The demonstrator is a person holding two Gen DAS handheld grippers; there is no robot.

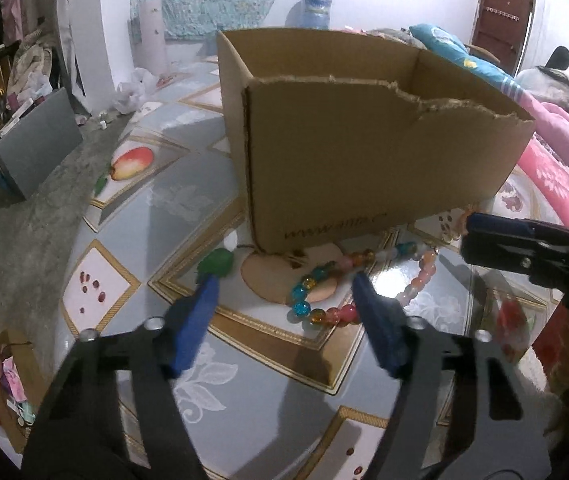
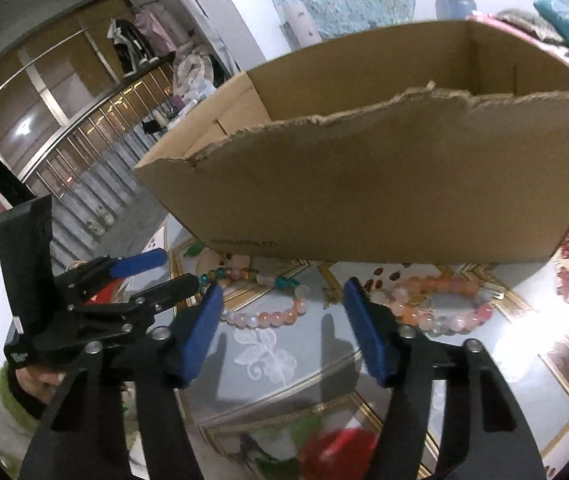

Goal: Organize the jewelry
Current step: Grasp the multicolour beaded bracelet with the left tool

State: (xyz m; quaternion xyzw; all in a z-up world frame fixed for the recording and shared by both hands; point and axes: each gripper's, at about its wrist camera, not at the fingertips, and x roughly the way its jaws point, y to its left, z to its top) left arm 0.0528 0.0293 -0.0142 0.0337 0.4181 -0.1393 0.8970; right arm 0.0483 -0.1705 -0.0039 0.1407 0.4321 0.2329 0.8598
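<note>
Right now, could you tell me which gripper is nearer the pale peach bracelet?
Right. The right gripper hangs just beside the pale peach bracelet; the left gripper sits beyond the multicoloured bracelet.

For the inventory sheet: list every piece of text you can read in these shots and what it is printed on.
"www." then blurred letters, printed upside down low on the cardboard box: only the start is readable.
The same print in the right wrist view: too blurred to read.
Small white mark on the left gripper body: unreadable.

Left gripper point(image 1: 284, 286) jaws apart over beaded bracelet point(image 1: 324, 300) — cardboard box point(image 1: 364, 152) just behind.
</note>
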